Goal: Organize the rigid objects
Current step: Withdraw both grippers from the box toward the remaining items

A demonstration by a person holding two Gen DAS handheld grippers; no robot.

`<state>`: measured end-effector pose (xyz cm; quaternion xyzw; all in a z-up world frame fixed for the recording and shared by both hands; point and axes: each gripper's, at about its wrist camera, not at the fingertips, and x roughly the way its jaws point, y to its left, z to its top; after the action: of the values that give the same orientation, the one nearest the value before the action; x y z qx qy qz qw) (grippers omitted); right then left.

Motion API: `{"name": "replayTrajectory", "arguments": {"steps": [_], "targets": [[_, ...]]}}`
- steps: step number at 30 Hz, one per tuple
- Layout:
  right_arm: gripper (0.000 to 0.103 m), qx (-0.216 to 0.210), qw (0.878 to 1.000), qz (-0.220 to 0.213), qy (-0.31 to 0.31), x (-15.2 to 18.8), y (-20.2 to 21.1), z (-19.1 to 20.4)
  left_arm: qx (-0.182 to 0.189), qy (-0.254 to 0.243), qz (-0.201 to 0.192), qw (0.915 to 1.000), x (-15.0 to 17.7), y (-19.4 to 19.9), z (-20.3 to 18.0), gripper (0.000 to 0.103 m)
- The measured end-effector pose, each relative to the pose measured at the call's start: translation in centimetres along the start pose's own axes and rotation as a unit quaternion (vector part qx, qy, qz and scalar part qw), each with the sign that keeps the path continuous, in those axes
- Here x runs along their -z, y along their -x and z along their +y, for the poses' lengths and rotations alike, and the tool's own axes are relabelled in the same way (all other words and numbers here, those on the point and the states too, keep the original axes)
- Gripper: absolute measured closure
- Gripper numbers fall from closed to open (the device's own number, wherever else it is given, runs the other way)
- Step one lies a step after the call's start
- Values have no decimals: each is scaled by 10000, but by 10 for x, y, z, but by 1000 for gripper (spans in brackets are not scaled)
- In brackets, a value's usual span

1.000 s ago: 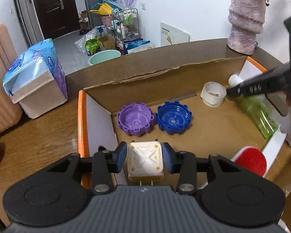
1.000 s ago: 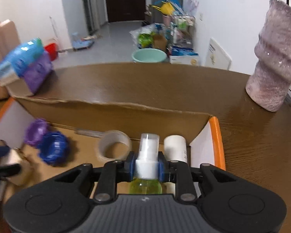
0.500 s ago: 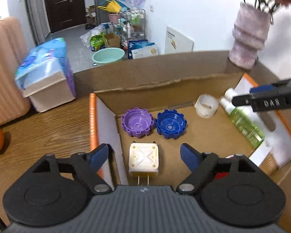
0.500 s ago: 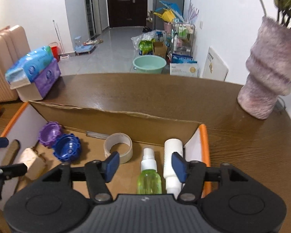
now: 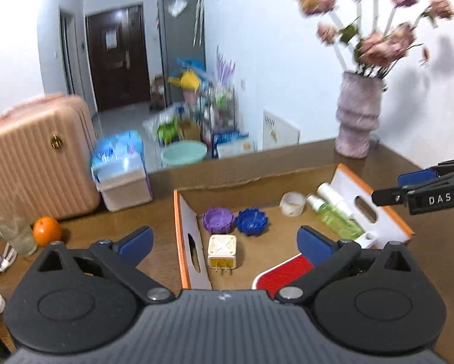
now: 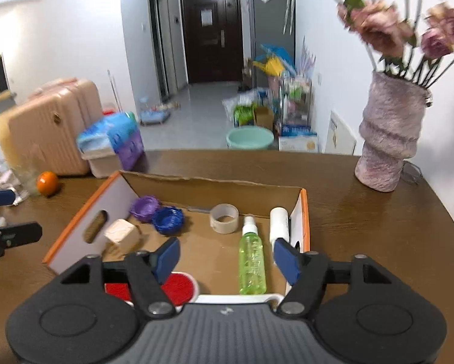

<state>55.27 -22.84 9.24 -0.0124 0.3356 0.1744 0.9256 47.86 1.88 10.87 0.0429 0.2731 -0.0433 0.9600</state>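
**Both grippers clear of the box, jaws spreading**

The left gripper [image 5: 223, 238] hangs above the near left part of the cardboard box [image 5: 178, 227], its jaws opening wide with nothing pressed between the blue pads. The white charger plug [image 5: 222, 251] lies free on the box floor below, prongs toward the camera, just beside the left wall. Beyond it sit the purple cap [image 5: 218, 220] and the blue cap [image 5: 252, 221], touching side by side.

Over on the right, the right gripper [image 6: 227, 257] is also opening, its pads apart and gripping nothing. The green spray bottle [image 6: 252, 261] lies flat on the box floor, nozzle pointing to the far side, and the white bottle [image 6: 279, 223] lies alongside it against the right wall. The tape roll [image 6: 224, 217] rests just left of the nozzle, near the far wall. A red brush [image 6: 178, 285] lies at the near edge of the box.

On the brown table [image 6: 378, 227], the pink vase [image 6: 387, 139] stands far right, well apart from the box; an orange [image 6: 47, 183] sits far left.
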Motion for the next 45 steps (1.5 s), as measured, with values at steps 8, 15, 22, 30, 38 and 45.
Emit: {"name": "replayTrajectory", "arguments": {"steps": [8, 15, 22, 30, 38, 45], "targets": [[23, 126, 9936, -1104, 213, 51, 68, 27, 134, -22, -1114, 9937, 30, 63, -19, 0], [17, 346, 9810, -1817, 591, 89, 108, 56, 230, 83, -1523, 9880, 59, 91, -29, 0], [15, 194, 9751, -2168, 426, 126, 130, 73, 234, 374, -1834, 9820, 90, 117, -27, 0], [14, 204, 9750, -2209, 105, 169, 152, 84, 144, 495, -2153, 9752, 127, 155, -20, 0], [6, 326, 9701, -2404, 65, 222, 192, 105, 325, 567, -2486, 9664, 182, 215, -18, 0], [5, 108, 9620, -2726, 73, 264, 219, 120, 432, 440, -2623, 9630, 216, 251, -19, 0]]}}
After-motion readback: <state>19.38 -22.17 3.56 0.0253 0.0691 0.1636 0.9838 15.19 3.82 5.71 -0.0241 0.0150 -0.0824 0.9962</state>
